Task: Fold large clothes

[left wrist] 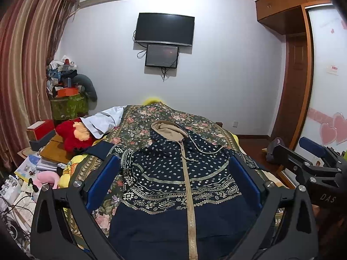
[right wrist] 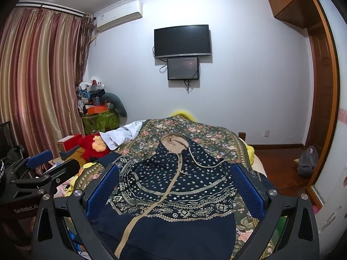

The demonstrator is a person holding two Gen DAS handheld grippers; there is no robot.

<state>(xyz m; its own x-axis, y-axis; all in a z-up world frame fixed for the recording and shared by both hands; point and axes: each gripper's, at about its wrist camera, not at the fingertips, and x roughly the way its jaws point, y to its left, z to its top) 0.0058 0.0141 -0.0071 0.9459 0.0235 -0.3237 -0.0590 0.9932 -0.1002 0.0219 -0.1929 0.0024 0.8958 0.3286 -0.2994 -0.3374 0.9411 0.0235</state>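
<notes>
Both grippers (left wrist: 173, 175) (right wrist: 175, 184) gape above soft, patterned navy hoodie (left wrist: 173, 173).

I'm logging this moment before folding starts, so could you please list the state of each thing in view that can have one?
Hooded jacket: spread flat on the bed, front up, zipped shut, unfolded.
Hood: lying open, tan lining showing.
Left claw: open, holding nothing.
Right claw: open, holding nothing.
Television: off.
Curtains: drawn.

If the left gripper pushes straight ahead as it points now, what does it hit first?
Probably the navy hoodie spread on the bed; the open left gripper frames its chest. Height above it is unclear.
</notes>
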